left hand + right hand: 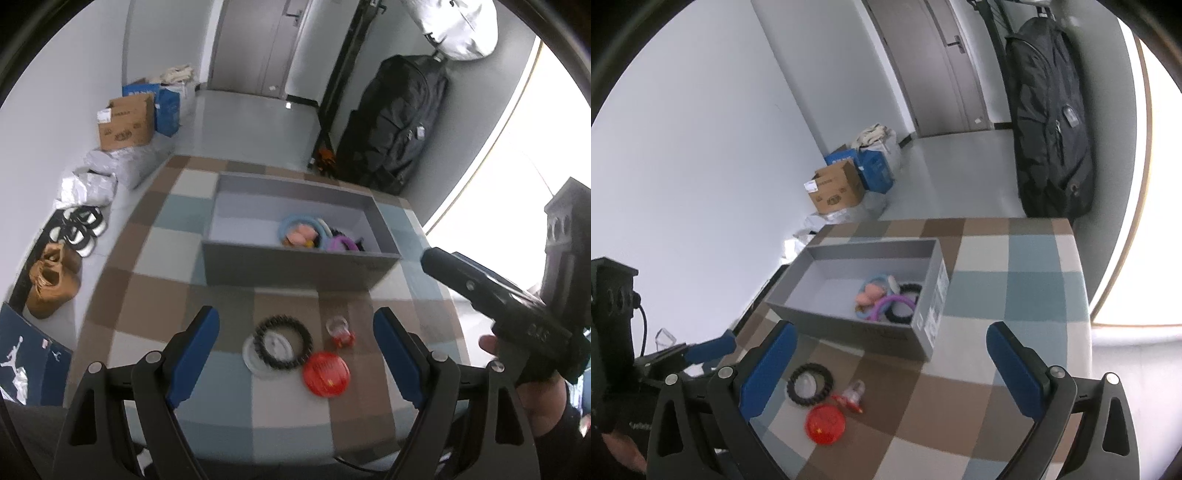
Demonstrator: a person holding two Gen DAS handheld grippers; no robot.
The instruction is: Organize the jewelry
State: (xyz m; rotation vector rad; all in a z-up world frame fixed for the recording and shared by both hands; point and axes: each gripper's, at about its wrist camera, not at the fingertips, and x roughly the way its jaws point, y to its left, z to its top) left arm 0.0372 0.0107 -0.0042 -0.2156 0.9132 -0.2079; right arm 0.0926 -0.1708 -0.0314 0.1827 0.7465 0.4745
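A checked tablecloth is covering the table, and a grey box is sitting on it toward the far side. Several bracelets in blue, pink, purple and black are already lying heaped at one end of the box. Near the front edge, four loose pieces are waiting close together: a black beaded bracelet lying on top of a white ring, a red disc touching the bracelet's rim, and a small clear-and-red trinket just behind the disc.

The left gripper is hovering above this cluster with its jaws spread wide and holding nothing. The right gripper is hanging over the tablecloth nearer the box, jaws likewise wide apart and empty.

The crowding is probably the main risk: closing on the black bracelet could also catch the white ring beneath it, or nudge the disc and trinket away. The beaded loop may also sag or slip from a pinch on one side.
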